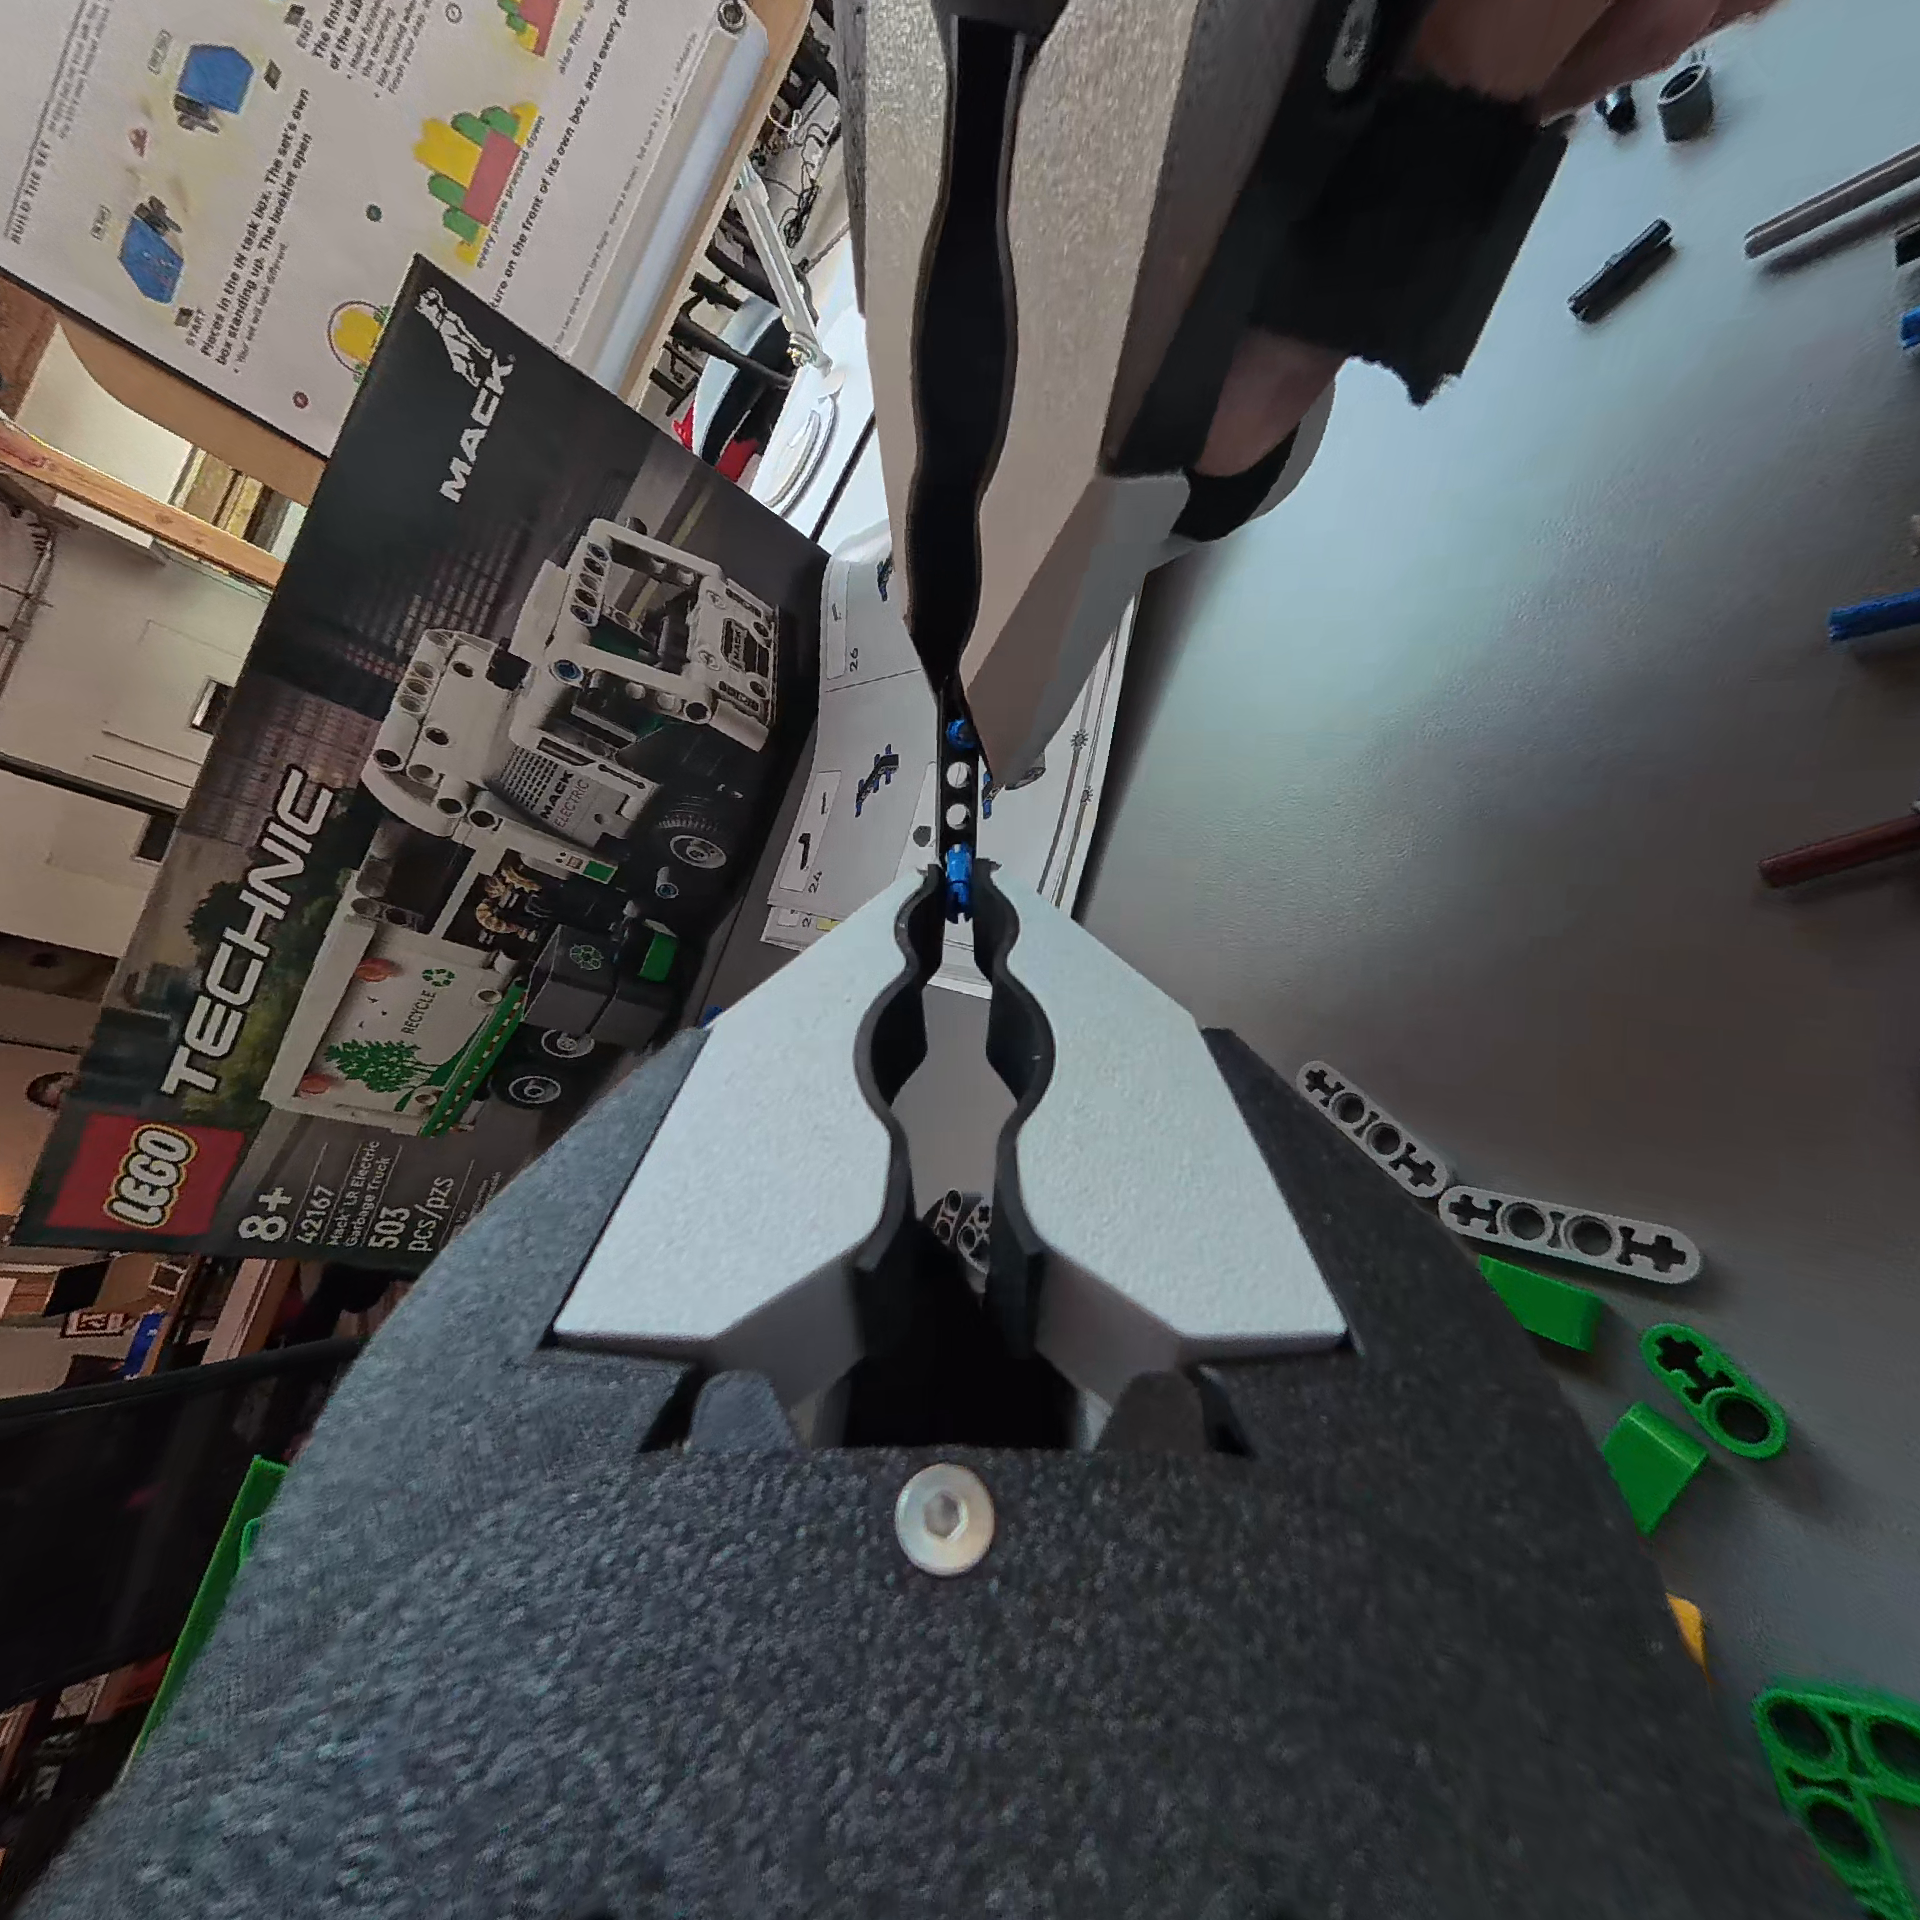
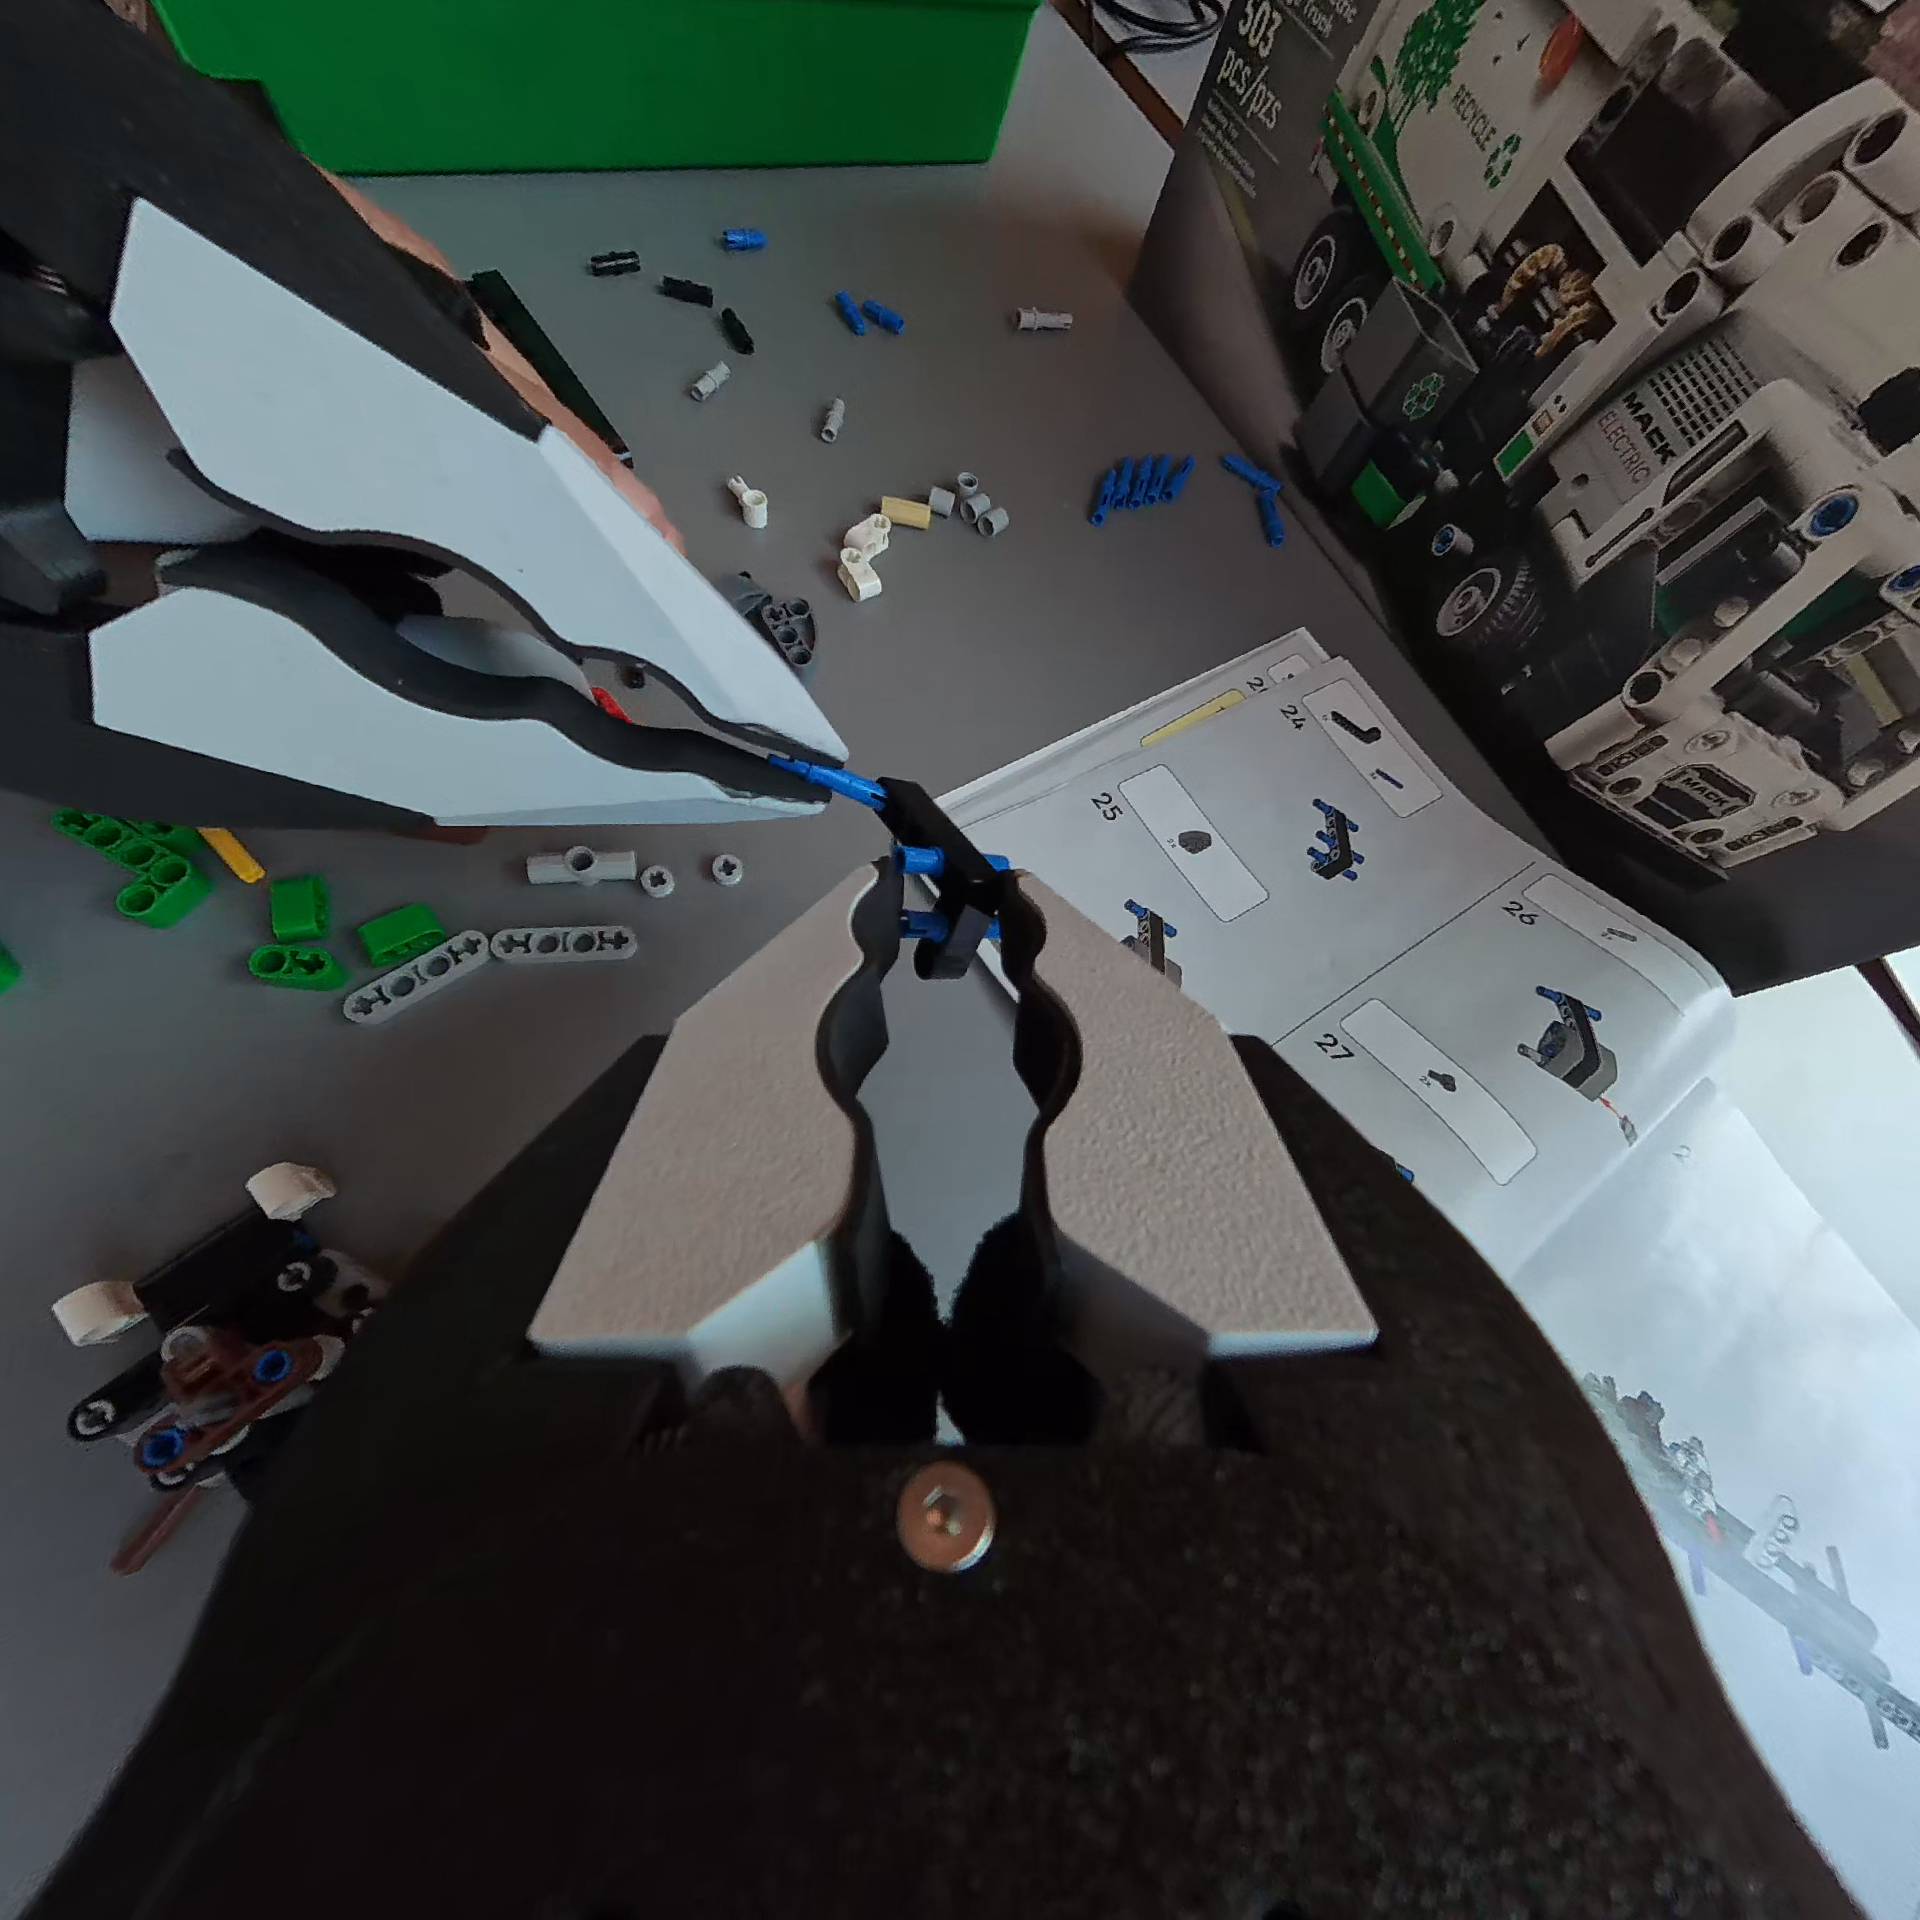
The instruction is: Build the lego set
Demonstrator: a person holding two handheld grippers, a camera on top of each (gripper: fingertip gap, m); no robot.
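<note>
Loose parts (image 2: 416, 971): grey and green beams lie flat on the grey table (image 2: 935, 343), left of both tongs.
Left gripper (image 2: 821, 781): pinching a blue pin (image 2: 831, 777) by its tail; free end meets the beam's end hole.
Black beam (image 2: 940, 831): held in mid-air above the booklet (image 2: 1455, 935); long axis runs up-left from the right tongs.
Right gripper (image 2: 951, 914): clamped across the beam's pins, steadying it, in my judgement.
</note>
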